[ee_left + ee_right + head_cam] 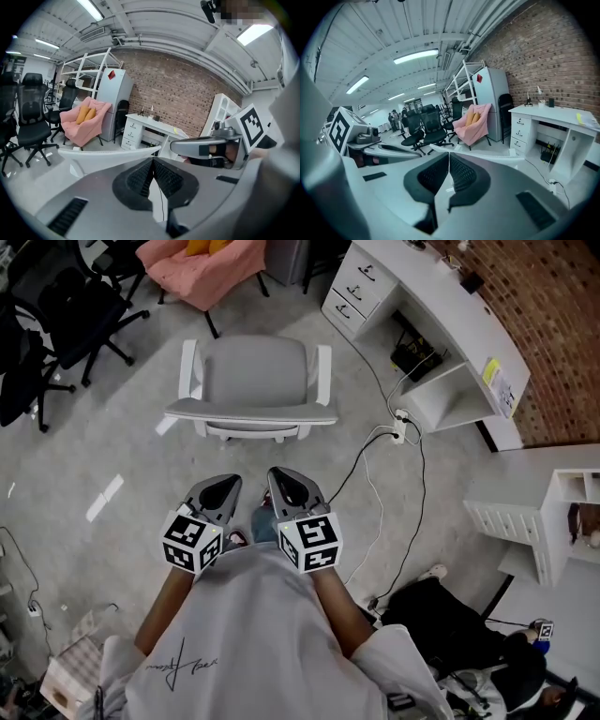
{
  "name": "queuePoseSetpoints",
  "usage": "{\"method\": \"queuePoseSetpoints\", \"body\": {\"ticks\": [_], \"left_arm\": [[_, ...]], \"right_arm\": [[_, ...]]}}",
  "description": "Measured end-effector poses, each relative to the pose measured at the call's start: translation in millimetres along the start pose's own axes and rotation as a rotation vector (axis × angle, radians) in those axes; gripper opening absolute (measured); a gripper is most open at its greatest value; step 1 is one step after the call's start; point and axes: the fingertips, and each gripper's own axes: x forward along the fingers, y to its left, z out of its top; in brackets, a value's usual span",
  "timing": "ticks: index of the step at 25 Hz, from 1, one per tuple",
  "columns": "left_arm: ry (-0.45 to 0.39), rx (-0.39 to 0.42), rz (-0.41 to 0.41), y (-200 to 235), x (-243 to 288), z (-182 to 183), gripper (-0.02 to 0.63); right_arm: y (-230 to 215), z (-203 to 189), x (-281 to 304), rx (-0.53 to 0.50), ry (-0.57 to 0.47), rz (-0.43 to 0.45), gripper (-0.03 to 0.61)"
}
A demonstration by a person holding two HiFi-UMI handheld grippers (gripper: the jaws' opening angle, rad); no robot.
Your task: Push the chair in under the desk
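Observation:
A grey chair with white armrests stands on the floor with its backrest toward me, left of the white desk along the brick wall. My left gripper and right gripper are side by side just short of the backrest, both shut with nothing held and apart from the chair. In the left gripper view the shut left gripper points at the backrest's white top edge, with the desk beyond. The right gripper sees the same edge and the desk.
A pink armchair and black office chairs stand behind the chair. A power strip and cables trail across the floor by the desk's open bay. A white shelf unit and a seated person are at the right.

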Motion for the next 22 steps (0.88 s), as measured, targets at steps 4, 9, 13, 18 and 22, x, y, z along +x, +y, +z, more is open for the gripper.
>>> {"method": "queuePoseSetpoints", "body": {"ticks": [4,9,13,18,22], "left_arm": [[0.029,0.096,0.021,2,27,14,0.005],[0.047,0.138,0.03,-1,54,20,0.006],[0.052,0.138,0.08,13,62,23,0.006],[0.098,0.233,0.166,40,66,31,0.006],[0.138,0.26,0.222,64,62,31,0.008]], "right_arm": [[-28,13,13,0.008,-0.006,-0.004,0.028],[-49,21,27,0.0,-0.003,0.032,0.028],[-59,23,40,-0.021,0.016,0.058,0.028],[-72,25,53,-0.054,0.048,0.091,0.028],[-72,27,64,-0.057,0.065,0.111,0.028]]}}
